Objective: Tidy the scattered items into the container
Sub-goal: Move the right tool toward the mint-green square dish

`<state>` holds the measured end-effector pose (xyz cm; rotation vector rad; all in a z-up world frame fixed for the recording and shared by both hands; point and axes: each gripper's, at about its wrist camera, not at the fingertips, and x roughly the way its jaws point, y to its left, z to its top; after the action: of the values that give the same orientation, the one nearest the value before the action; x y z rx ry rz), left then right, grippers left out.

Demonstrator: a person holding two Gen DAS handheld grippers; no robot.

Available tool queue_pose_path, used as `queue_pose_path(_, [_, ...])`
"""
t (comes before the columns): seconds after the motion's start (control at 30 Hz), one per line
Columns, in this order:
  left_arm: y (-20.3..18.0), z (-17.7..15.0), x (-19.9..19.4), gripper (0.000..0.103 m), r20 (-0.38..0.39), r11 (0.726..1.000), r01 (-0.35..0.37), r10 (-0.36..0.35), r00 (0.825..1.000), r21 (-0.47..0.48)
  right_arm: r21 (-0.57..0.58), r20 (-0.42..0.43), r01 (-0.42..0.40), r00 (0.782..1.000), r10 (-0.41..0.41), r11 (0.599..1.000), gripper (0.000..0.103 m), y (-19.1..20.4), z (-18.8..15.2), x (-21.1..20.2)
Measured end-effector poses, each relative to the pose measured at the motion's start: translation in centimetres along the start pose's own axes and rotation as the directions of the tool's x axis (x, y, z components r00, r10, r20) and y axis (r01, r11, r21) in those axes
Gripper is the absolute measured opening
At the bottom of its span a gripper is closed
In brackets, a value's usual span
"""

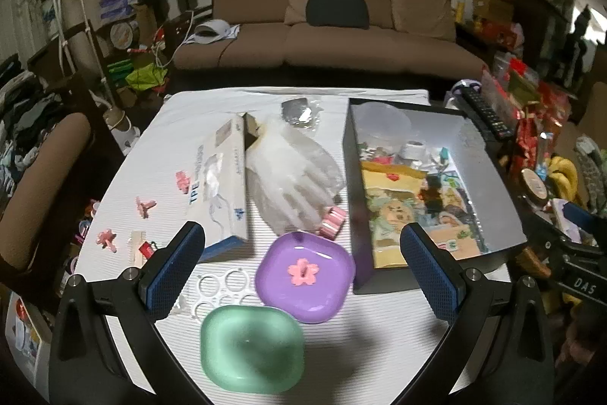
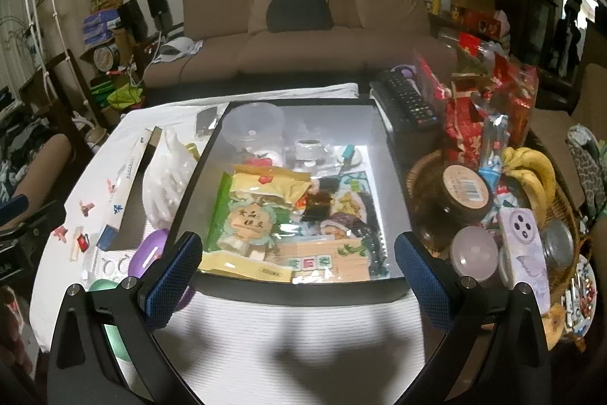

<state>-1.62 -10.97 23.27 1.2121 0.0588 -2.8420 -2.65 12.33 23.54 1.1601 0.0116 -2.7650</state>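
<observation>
Nearest the left wrist camera, a green dish [image 1: 252,348] sits on the white ribbed table cover [image 1: 364,336], with a purple dish [image 1: 305,278] just behind it and touching its far edge. One pink flower clip [image 1: 302,271] lies in the purple dish. Left gripper [image 1: 303,272] hangs above these dishes with its blue-padded fingers [image 1: 178,264] spread wide and nothing between them. White plastic ring carrier [image 1: 224,291] lies flat to the left of the purple dish. Behind it, a long white glove box [image 1: 224,185] rests on its side, and clear plastic gloves [image 1: 292,173] spill beside it toward a pink ribbed clip [image 1: 334,221]. Three more pink clips [image 1: 146,207] and a small red item [image 1: 146,248] are scattered along the left part of the cover.

Container [image 1: 504,200], a dark-walled rectangular box, stands to the right of the gloves; it already holds yellow and green snack packets [image 1: 390,211], a clear round tub [image 1: 383,120] and a roll of tape [image 1: 413,150]. In the right wrist view, the right gripper [image 2: 297,272] hovers over the near wall of the container [image 2: 303,287], its fingers [image 2: 421,276] likewise wide apart and empty. Right of the box lie a black remote control [image 2: 408,101] and a wicker basket [image 2: 417,173] holding bananas [image 2: 535,173] and jars. Brown sofa [image 2: 303,37] fills the background.
</observation>
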Motion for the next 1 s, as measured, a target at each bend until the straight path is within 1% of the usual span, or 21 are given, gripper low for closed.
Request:
queue_pose_path(0.23, [4.4,-0.7,0.7,0.103,-0.014,0.999,-0.034,0.034,0.999,-0.025,-0.031,-0.012,-0.019,1.000,0.018,0.999,0.103,3.0,0.1,1.1])
queue_pose_path(0.43, [8.7,-1.4,1.3,0.103,-0.034,0.996,-0.064,0.061,0.998,-0.064,-0.079,-0.020,-0.050,0.999,0.049,0.996,0.103,7.3,0.4,1.9])
queue_pose_path(0.63, [13.0,-2.8,1.4,0.103,-0.054,0.991,-0.101,0.096,0.994,-0.089,-0.116,-0.032,-0.085,0.996,0.082,0.990,0.103,11.5,0.3,2.6])
queue_pose_path(0.83, [16.4,-4.4,1.7,0.103,-0.076,0.986,-0.130,0.122,0.990,-0.106,-0.150,-0.054,-0.120,0.992,0.113,0.981,0.103,15.4,-0.6,3.4])
queue_pose_path(1.0, [18.4,-6.3,2.1,0.103,-0.097,0.984,-0.149,0.140,0.985,-0.094,-0.173,-0.074,-0.146,0.988,0.135,0.974,0.103,17.9,-2.0,3.8])
